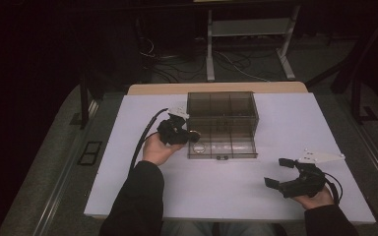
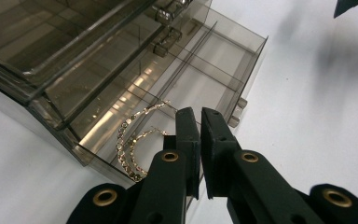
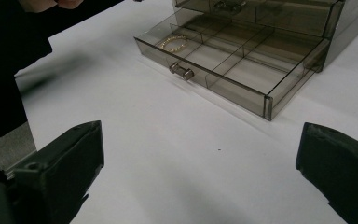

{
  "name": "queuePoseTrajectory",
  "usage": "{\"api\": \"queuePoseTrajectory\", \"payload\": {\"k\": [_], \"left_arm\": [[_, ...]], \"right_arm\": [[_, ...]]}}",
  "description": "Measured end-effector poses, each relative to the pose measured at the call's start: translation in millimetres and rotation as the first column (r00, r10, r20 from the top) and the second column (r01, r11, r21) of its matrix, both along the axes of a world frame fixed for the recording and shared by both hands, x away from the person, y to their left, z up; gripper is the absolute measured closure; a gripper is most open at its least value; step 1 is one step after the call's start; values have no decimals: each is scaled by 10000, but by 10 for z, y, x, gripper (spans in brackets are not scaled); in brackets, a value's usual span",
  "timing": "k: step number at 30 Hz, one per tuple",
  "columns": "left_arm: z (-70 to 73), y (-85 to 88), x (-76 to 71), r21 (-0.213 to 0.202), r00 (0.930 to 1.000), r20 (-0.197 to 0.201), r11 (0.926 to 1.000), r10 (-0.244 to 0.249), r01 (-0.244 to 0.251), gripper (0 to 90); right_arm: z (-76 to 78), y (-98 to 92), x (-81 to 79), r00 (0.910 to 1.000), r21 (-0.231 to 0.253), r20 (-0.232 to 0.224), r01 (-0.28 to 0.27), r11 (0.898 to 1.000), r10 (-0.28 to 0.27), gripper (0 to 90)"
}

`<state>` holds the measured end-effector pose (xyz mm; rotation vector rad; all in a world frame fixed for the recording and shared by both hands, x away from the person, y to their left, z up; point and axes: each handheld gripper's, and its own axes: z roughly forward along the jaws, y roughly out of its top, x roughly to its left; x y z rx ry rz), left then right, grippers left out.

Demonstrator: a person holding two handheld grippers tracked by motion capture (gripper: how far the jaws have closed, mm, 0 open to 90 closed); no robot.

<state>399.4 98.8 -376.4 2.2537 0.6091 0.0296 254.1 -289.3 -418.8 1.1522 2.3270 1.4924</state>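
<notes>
A smoky clear drawer box (image 1: 220,104) stands at the middle of the white table (image 1: 285,123), with its bottom drawer (image 1: 221,156) pulled out toward me. A gold beaded bracelet (image 1: 200,146) lies in the drawer's front left compartment. In the left gripper view the bracelet (image 2: 128,154) curls just left of my jaws. My left gripper (image 1: 193,136) hangs over that corner of the drawer, its jaws (image 2: 200,116) shut to a thin slit with nothing visible between them. My right gripper (image 1: 278,172) stands open above the bare table at the near right, apart from the box.
The right gripper view looks across white tabletop to the drawer front (image 3: 223,86), its small handle (image 3: 182,71) and the bracelet (image 3: 174,43). The box's upper drawers are closed. A table frame (image 1: 248,44) and cables (image 1: 177,64) stand on the floor beyond the far edge.
</notes>
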Motion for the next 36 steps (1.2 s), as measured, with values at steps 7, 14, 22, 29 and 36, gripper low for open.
{"api": "queuePoseTrajectory", "payload": {"k": [7,14,22,29,36], "left_arm": [[-78,-34,23,110,9999,-133,9999,-101,102,861],[-144,-93,30,213,9995,-253,9996,-168,173,861],[-197,-117,55,346,9992,-361,9992,-194,207,861],[-294,-137,85,362,9984,-527,9991,-186,205,861],[-406,-113,120,376,9962,-866,9992,-104,137,861]], "right_arm": [[-1,1,2,10000,-27,-2,-13,10000,13,3],[-1,3,0,10000,-31,-36,-20,10000,19,3],[-3,6,-1,10000,-44,-23,-40,10000,40,3],[-2,7,-1,10000,-44,-24,-69,10000,69,3],[-4,8,1,10000,-60,-52,-79,10000,78,3]]}}
